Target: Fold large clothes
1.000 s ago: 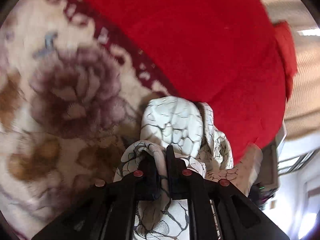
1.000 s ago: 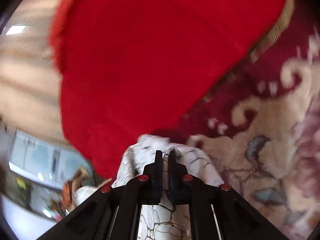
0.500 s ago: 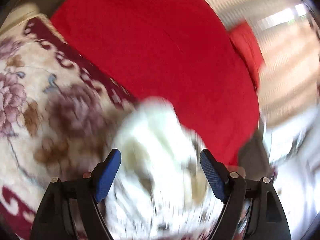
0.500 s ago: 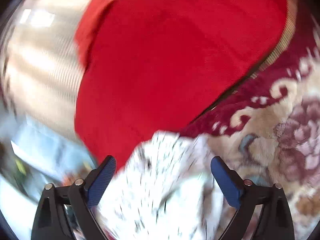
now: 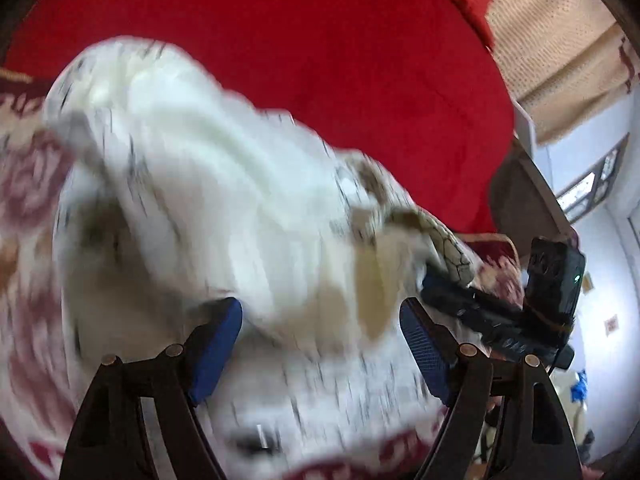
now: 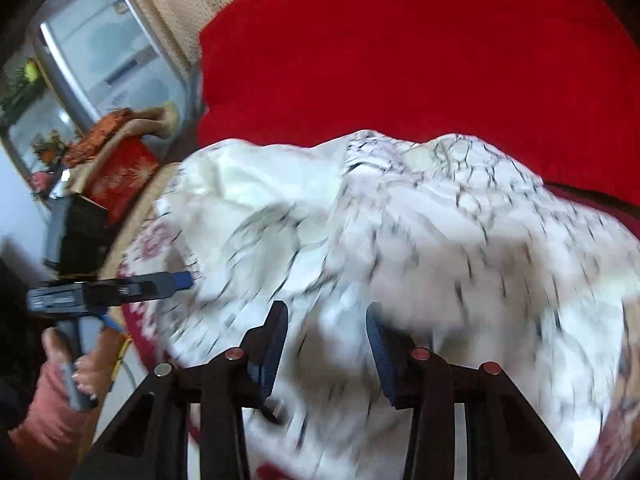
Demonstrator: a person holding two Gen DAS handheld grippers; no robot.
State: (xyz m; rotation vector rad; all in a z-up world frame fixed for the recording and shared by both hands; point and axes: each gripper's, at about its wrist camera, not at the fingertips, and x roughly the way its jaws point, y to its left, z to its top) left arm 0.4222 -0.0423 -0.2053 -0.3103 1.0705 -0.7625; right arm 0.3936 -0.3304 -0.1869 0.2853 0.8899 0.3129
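Two wrist fisheyes, both looking steeply down and in close

The left wrist view is looking forward past its own blue-padded fingers [image 5: 216, 340] onto the white crackle-print garment [image 5: 224, 208], very near and blurred; the right wrist view is doing the same over its fingers [image 6: 276, 340]. Both are sharing that garment [image 6: 420, 216], the red blanket [image 5: 340, 52] behind it and the floral rug [image 5: 24, 184]. Each is catching the other: the right gripper [image 5: 452, 292] at the left view's right edge, the left gripper [image 6: 176, 280] at the right view's left edge.

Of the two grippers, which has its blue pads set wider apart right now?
The left gripper: its pads stand wide over the white crackle-print garment. The right gripper is narrower, its jaws closing.
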